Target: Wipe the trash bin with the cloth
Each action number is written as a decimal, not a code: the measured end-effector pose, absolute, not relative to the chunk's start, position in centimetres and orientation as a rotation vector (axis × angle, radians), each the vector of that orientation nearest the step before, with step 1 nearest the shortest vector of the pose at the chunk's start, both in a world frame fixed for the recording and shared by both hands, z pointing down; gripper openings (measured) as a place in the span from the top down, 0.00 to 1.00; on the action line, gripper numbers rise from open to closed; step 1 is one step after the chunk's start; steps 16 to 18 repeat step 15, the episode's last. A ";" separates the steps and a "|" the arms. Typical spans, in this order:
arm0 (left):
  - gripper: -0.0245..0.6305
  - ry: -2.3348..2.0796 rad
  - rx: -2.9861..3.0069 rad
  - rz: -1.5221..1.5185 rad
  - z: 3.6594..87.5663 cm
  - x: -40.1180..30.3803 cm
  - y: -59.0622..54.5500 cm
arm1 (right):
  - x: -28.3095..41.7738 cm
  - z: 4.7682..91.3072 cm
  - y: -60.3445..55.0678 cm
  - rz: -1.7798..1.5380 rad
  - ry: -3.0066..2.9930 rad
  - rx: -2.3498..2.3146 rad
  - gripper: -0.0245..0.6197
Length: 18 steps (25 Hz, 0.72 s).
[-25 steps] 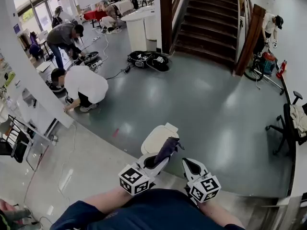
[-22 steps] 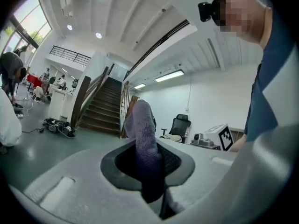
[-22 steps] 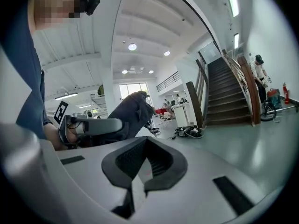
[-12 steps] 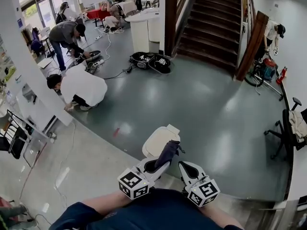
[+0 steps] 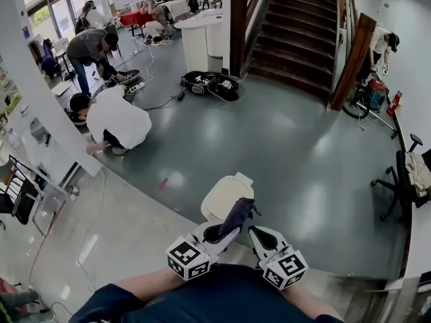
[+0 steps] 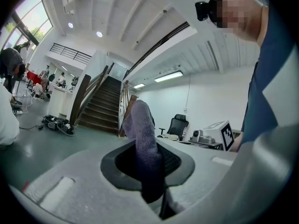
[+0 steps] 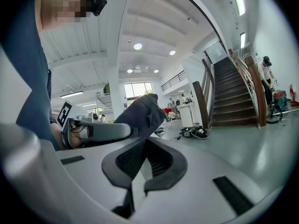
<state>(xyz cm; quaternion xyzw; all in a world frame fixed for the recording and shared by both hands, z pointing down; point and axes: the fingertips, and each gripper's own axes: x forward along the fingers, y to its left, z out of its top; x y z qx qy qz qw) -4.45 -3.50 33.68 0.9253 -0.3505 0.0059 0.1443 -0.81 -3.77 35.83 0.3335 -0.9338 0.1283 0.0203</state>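
The white trash bin (image 5: 224, 196) stands on the grey floor just ahead of me, lid down. A purple cloth (image 5: 236, 215) sticks up and forward from my left gripper (image 5: 222, 229), which is shut on it; the cloth's tip hangs over the bin's near edge. In the left gripper view the cloth (image 6: 142, 139) rises between the jaws of that gripper (image 6: 148, 168). My right gripper (image 5: 258, 235) sits close beside it, shut with nothing held. The right gripper view shows its pads (image 7: 140, 162) together, with the cloth (image 7: 143, 113) and left gripper (image 7: 100, 130) just beyond.
A person crouches on the floor (image 5: 114, 121) at the left, another bends over behind (image 5: 87, 49). A white pillar (image 5: 40, 99) slants at left. Black bags (image 5: 210, 85) lie by the wooden staircase (image 5: 296, 25). An office chair (image 5: 407, 177) stands at right.
The grippers and cloth hold almost the same pose over the bin. The right gripper has drifted slightly left, closer to the left one. The crouching person has shifted a little.
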 end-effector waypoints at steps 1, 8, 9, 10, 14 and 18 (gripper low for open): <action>0.88 -1.008 2.668 0.018 33.7 -4.5 -3.4 | -0.9 35.8 -3.7 0.397 -2.896 1.033 0.95; 0.88 -1.004 2.675 0.015 33.7 -4.5 -3.1 | -1.0 35.9 -3.3 0.394 -2.897 1.030 0.95; 0.88 -1.004 2.675 0.014 33.6 -4.6 -3.0 | -1.0 35.8 -3.2 0.393 -2.896 1.030 0.95; 0.88 -1.003 2.675 0.014 33.5 -4.6 -2.9 | -1.0 35.8 -3.1 0.393 -2.896 1.031 0.95; 0.88 -1.004 2.674 0.015 33.4 -4.9 -2.4 | -1.3 35.7 -2.6 0.394 -2.895 1.029 0.95; 0.88 -1.004 2.674 0.015 33.5 -5.0 -2.3 | -1.4 35.7 -2.5 0.394 -2.895 1.028 0.95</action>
